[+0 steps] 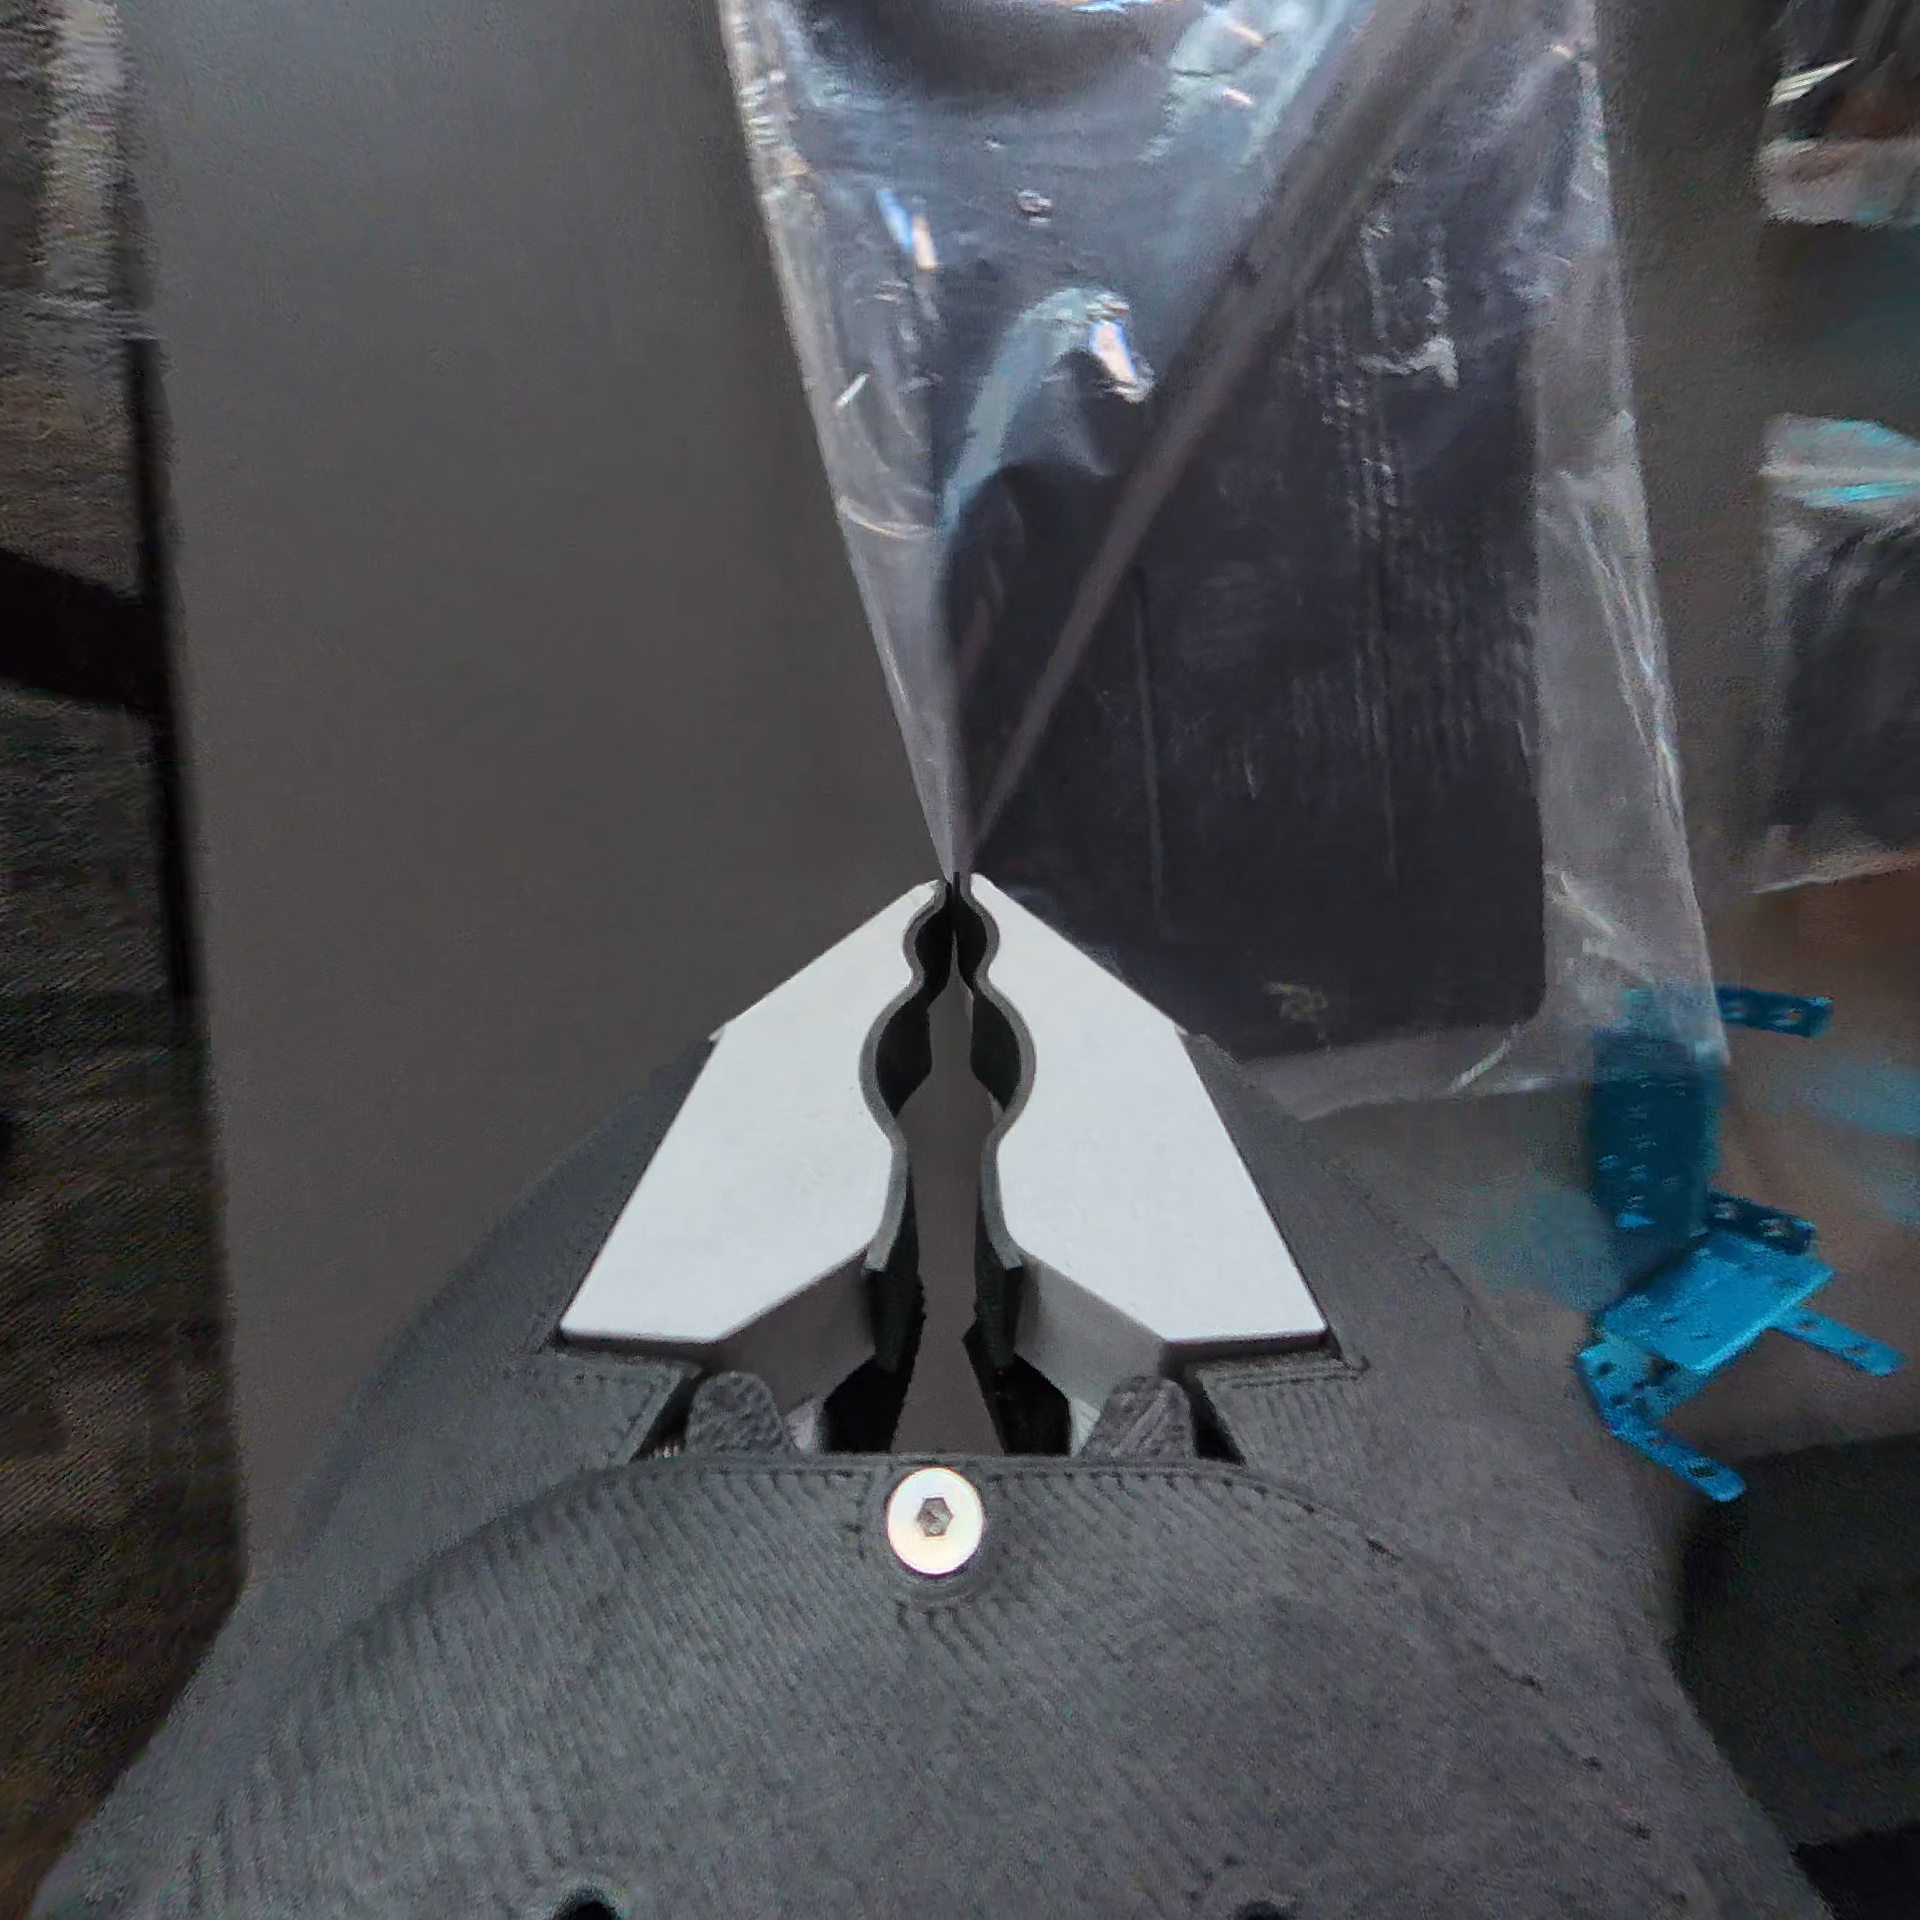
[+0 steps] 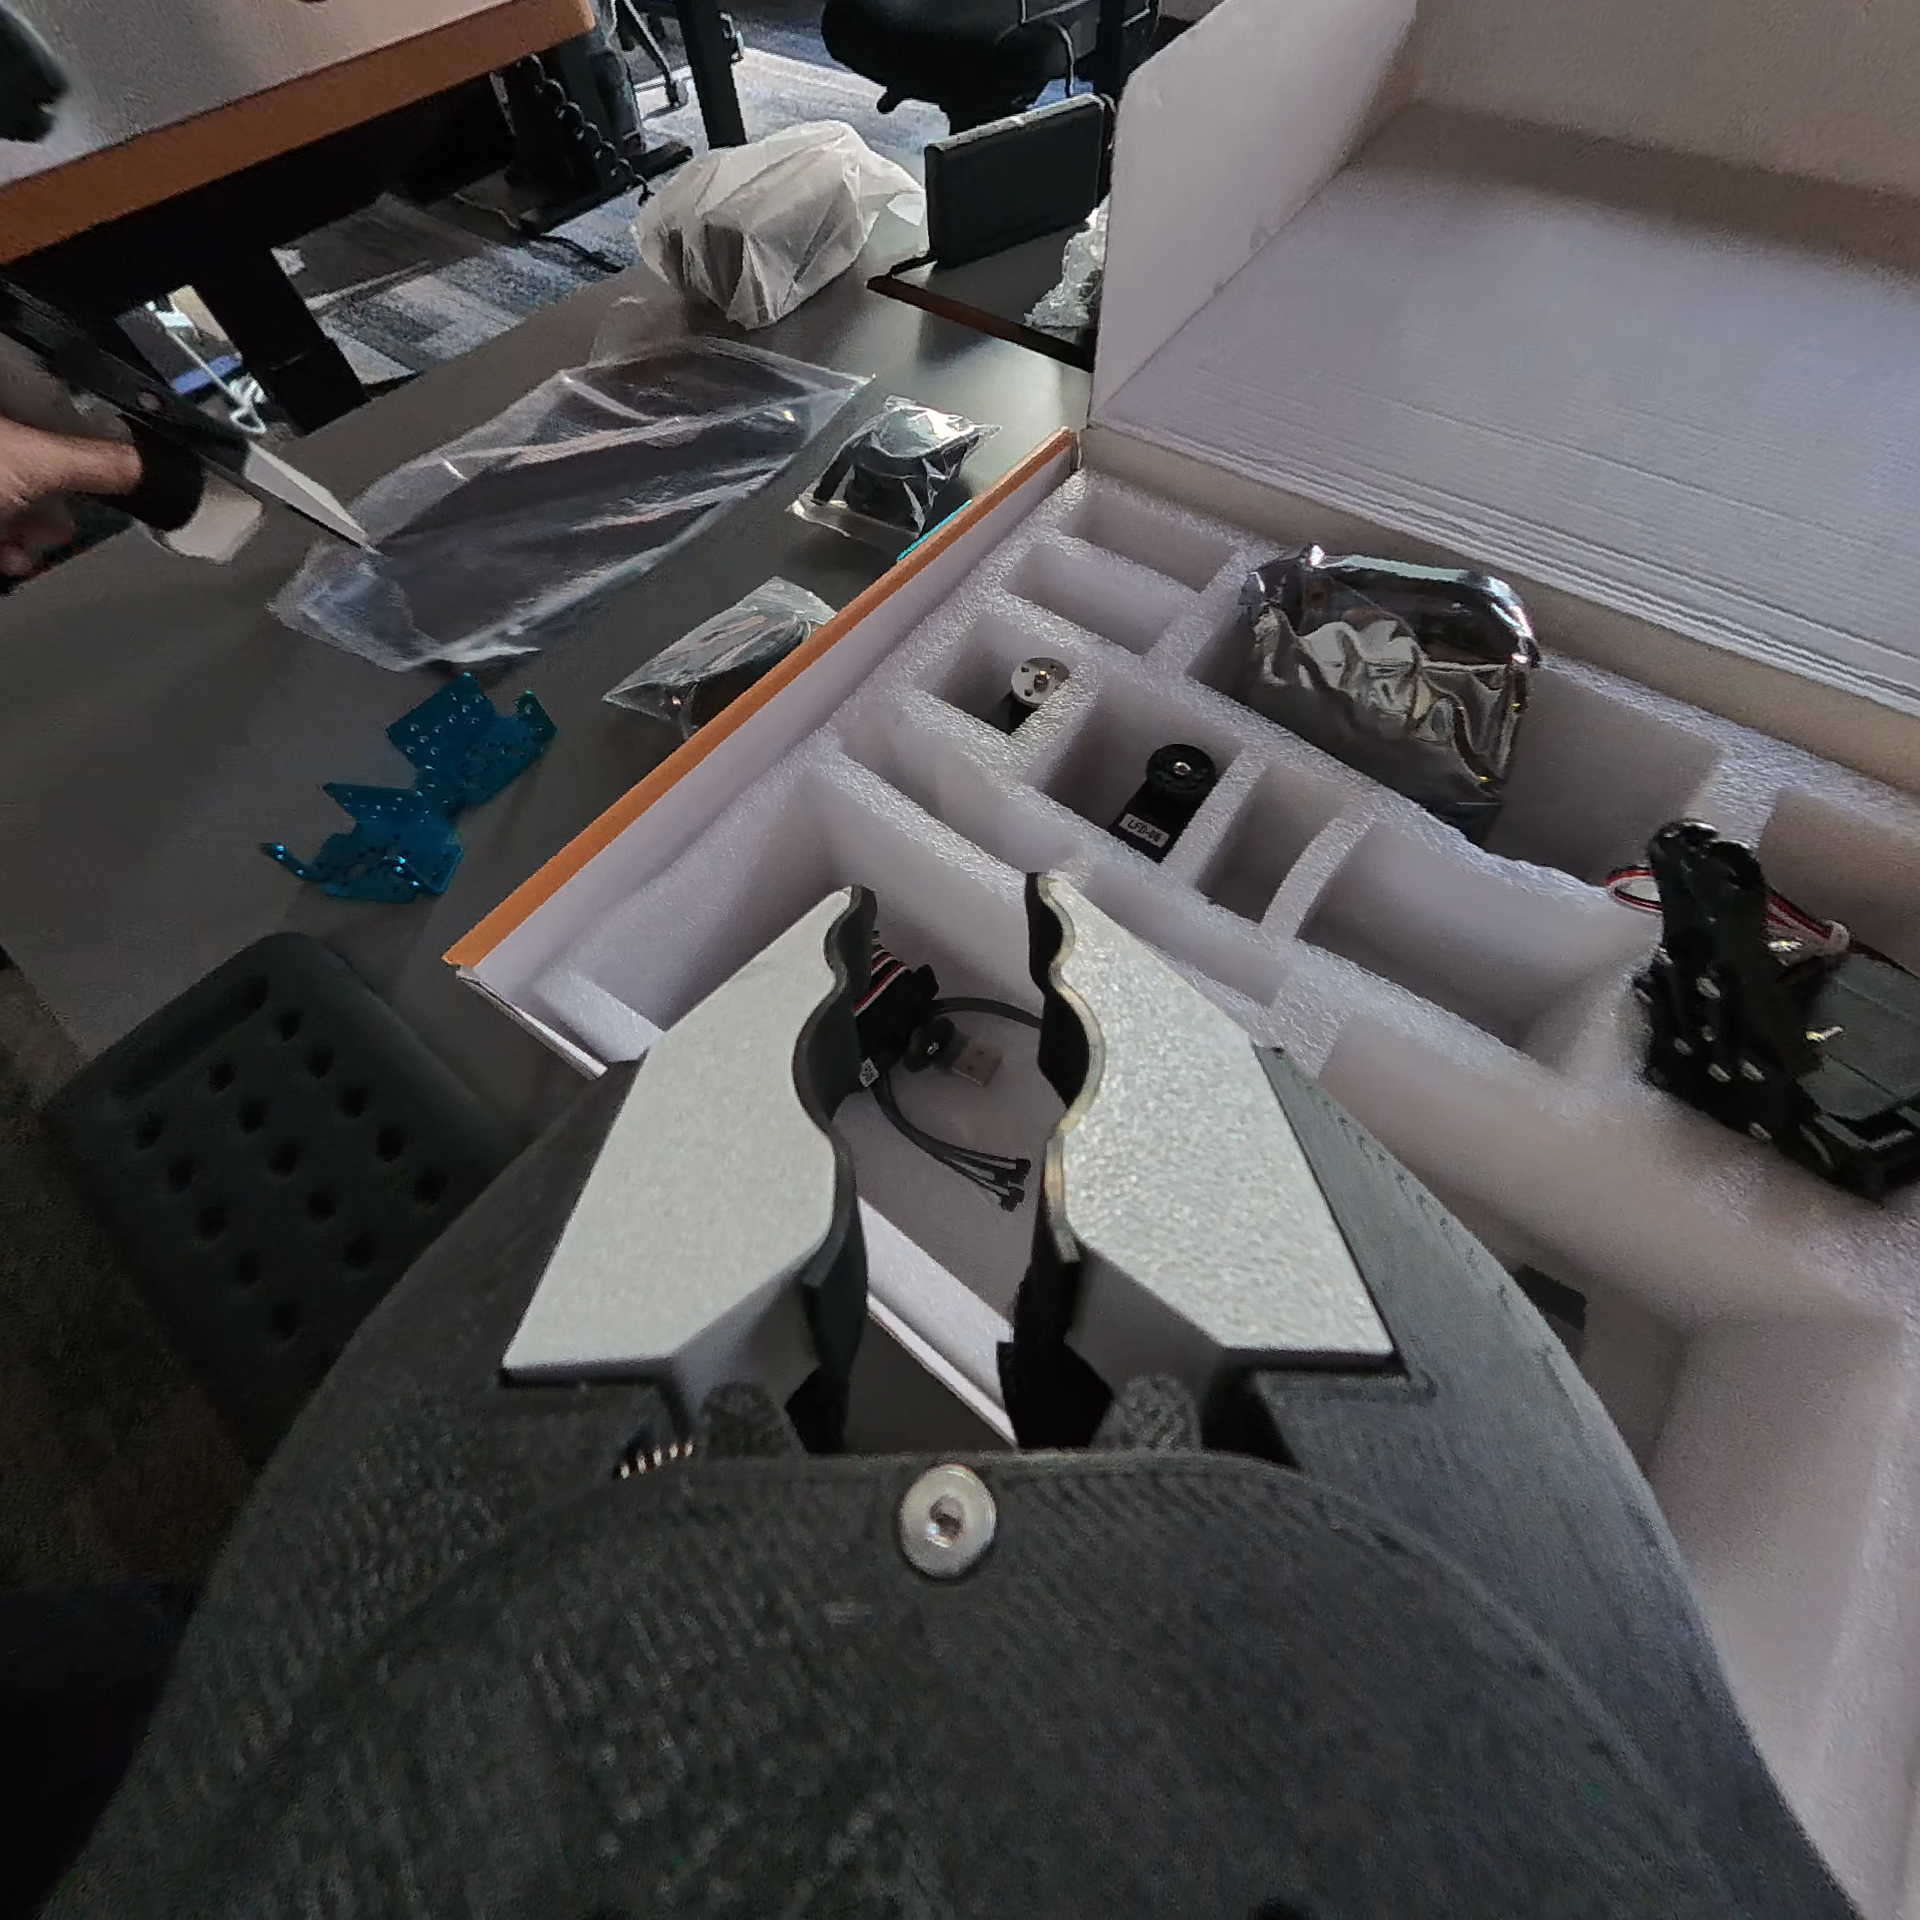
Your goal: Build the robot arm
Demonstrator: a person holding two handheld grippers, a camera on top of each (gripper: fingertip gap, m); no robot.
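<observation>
My left gripper point(image 1: 953, 883) is shut on the corner of a clear plastic bag point(image 1: 1226, 468) that holds a flat black part, above the grey table point(image 1: 468, 520). The same bag point(image 2: 582, 488) shows in the right wrist view, with the left gripper point(image 2: 358, 535) pinching its near corner. My right gripper point(image 2: 945, 904) is open and empty, over the near compartment of a white foam tray point(image 2: 1195, 904) in an open box. Black cables and a small servo point(image 2: 935, 1049) lie in that compartment between the fingers.
Blue perforated metal brackets point(image 2: 416, 790) point(image 1: 1704, 1278) lie on the table left of the box. Two small bagged black parts point(image 2: 894, 473) point(image 2: 717, 655) sit beside them. The tray holds a silver foil bag point(image 2: 1382, 665), a black servo point(image 2: 1164, 795) and a black claw assembly point(image 2: 1745, 997). A white wrapped bundle point(image 2: 769, 218) lies farther back. Spacing between my two grippers at the tips: around 45 centimetres.
</observation>
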